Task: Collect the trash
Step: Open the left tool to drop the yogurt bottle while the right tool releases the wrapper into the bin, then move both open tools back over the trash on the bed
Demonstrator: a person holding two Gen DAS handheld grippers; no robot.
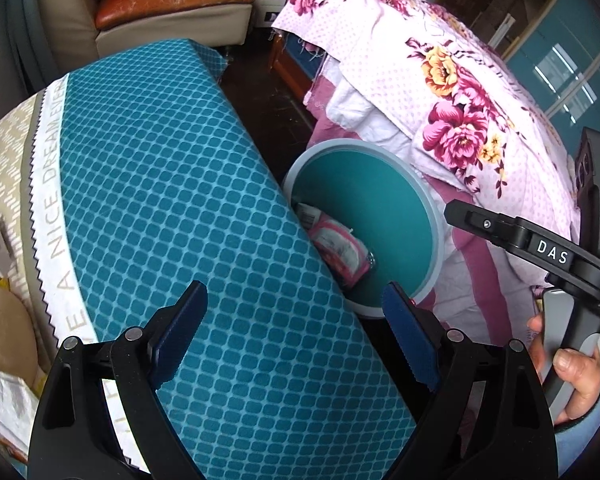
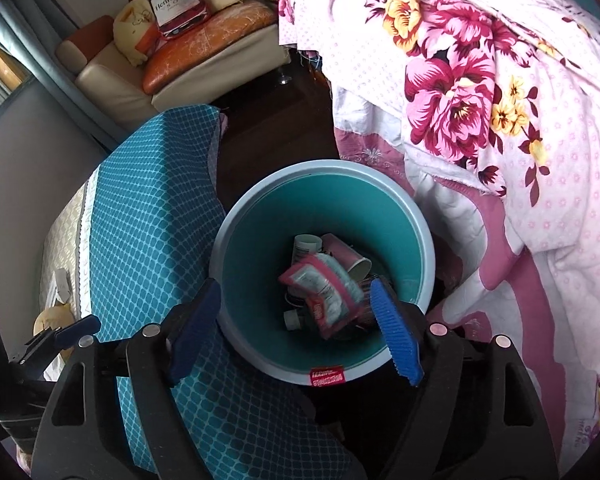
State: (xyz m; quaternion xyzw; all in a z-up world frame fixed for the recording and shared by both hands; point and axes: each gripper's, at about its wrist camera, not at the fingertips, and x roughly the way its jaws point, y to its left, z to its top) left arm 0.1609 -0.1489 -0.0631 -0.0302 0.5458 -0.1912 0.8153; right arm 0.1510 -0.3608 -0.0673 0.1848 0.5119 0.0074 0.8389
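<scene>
A light blue trash bin (image 2: 236, 216) with a teal inside stands on the floor between a covered table and a bed. In it lie a pink and white packet (image 2: 324, 292), a pink paper cup (image 2: 346, 254) and a white container (image 2: 306, 244). My right gripper (image 2: 296, 292) hangs open right above the bin's mouth, its blue pads apart and off the packet. My left gripper (image 1: 294, 300) is open with nothing in it, over the teal cloth beside the bin (image 1: 436, 216). The packet (image 1: 340, 248) shows at the bin's left wall. A hand (image 1: 572, 372) holds the right gripper's handle.
A teal diamond-patterned cloth (image 1: 160, 200) covers the table on the left, hard against the bin. A pink floral quilt (image 1: 460, 100) hangs off the bed on the right. A cream sofa (image 2: 112, 80) with an orange cushion stands at the back, with dark floor (image 2: 268, 128) before it.
</scene>
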